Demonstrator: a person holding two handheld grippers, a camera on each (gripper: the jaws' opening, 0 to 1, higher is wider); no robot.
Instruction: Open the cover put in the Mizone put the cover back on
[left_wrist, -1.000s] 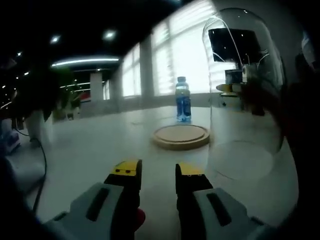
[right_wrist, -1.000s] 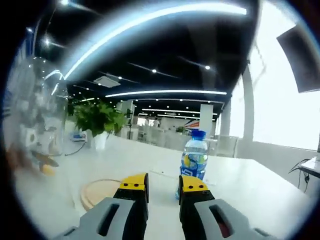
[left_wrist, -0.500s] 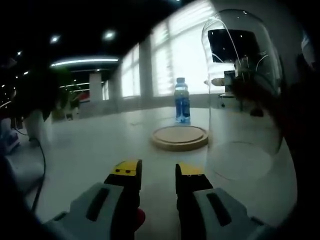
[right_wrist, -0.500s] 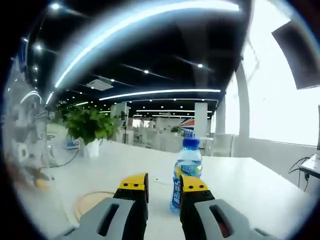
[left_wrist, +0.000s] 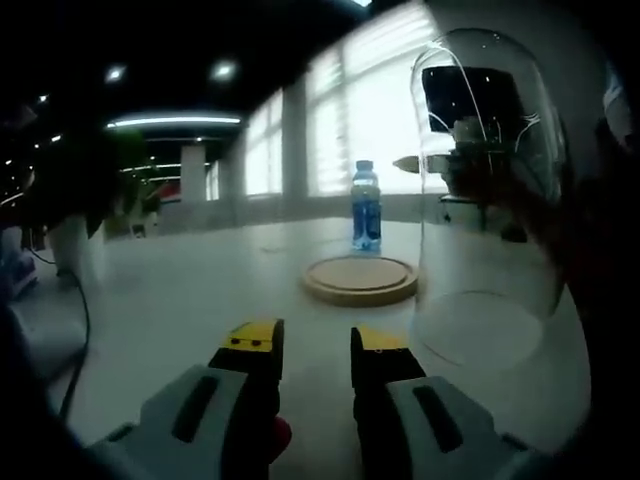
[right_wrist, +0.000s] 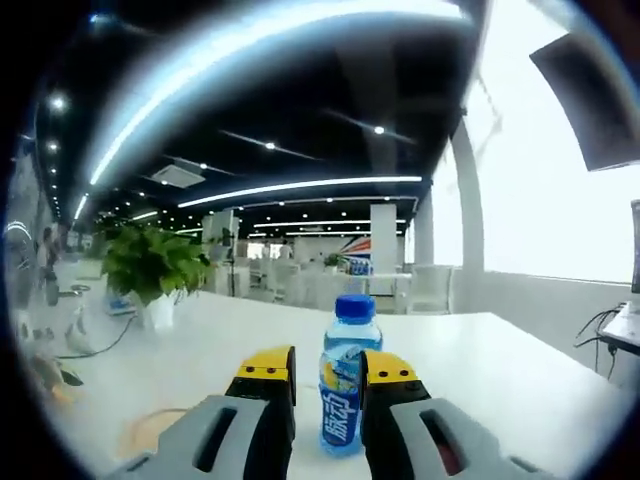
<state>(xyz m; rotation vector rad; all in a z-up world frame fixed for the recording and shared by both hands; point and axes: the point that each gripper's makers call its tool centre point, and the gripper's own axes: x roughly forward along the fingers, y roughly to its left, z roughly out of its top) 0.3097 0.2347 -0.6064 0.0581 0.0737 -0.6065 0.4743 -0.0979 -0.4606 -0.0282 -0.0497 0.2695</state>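
Left gripper view: the left gripper (left_wrist: 317, 345), grey with yellow-tipped fingers (left_wrist: 250, 338), hangs low over the white desk (left_wrist: 200, 290) with its fingers apart and nothing between them. Beyond the fingertips lies a round wooden base (left_wrist: 361, 279), flat on the desk and bare on top. Just behind the wooden base stands the blue-capped Mizone bottle (left_wrist: 366, 206), upright, apart from the base. To the right of the wooden base a clear glass dome cover (left_wrist: 490, 190) is off the base, its open bottom over the desk surface; whether it touches the desk cannot be told. A dark blurred shape shows through the glass, too indistinct to identify.

Right gripper view: the right gripper (right_wrist: 317, 370) has its yellow-tipped fingers (right_wrist: 388, 370) apart, one on either side of the Mizone bottle (right_wrist: 346, 385); contact with the bottle cannot be confirmed. The bottle stands upright on the desk (right_wrist: 500, 370). Left of the bottle, a potted green plant (right_wrist: 150, 275) sits farther back on the desk.
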